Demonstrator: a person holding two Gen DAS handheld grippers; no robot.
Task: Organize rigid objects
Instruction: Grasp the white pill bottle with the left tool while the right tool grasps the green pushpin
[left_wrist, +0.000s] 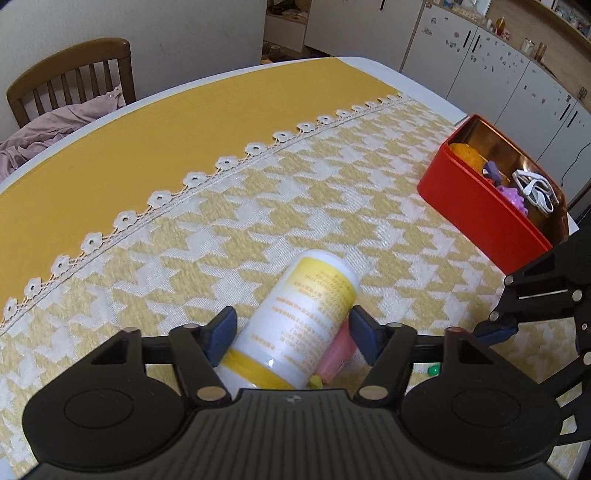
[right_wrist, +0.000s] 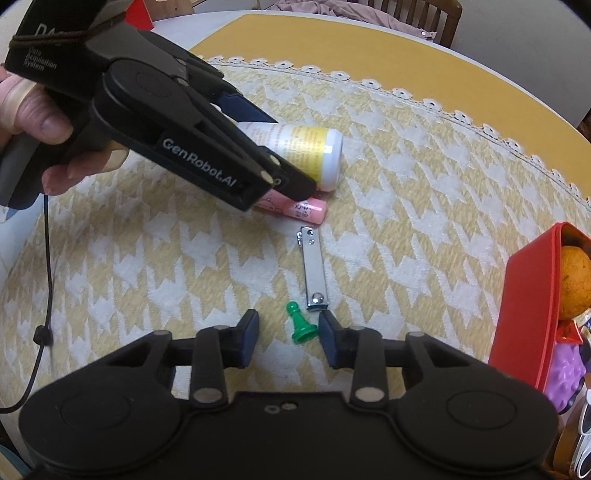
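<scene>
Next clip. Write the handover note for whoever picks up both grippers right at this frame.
Left gripper: open, jaws straddling the lying white-and-yellow bottle, not yet closed.
Right gripper: open, empty, poised over the green pawn.
On the cloth: pink tube against the bottle, nail clipper beside the pawn.
Done: red box already holds an orange, purple toys and white glasses.
Left: box the bottle, tube, clipper and pawn.
</scene>
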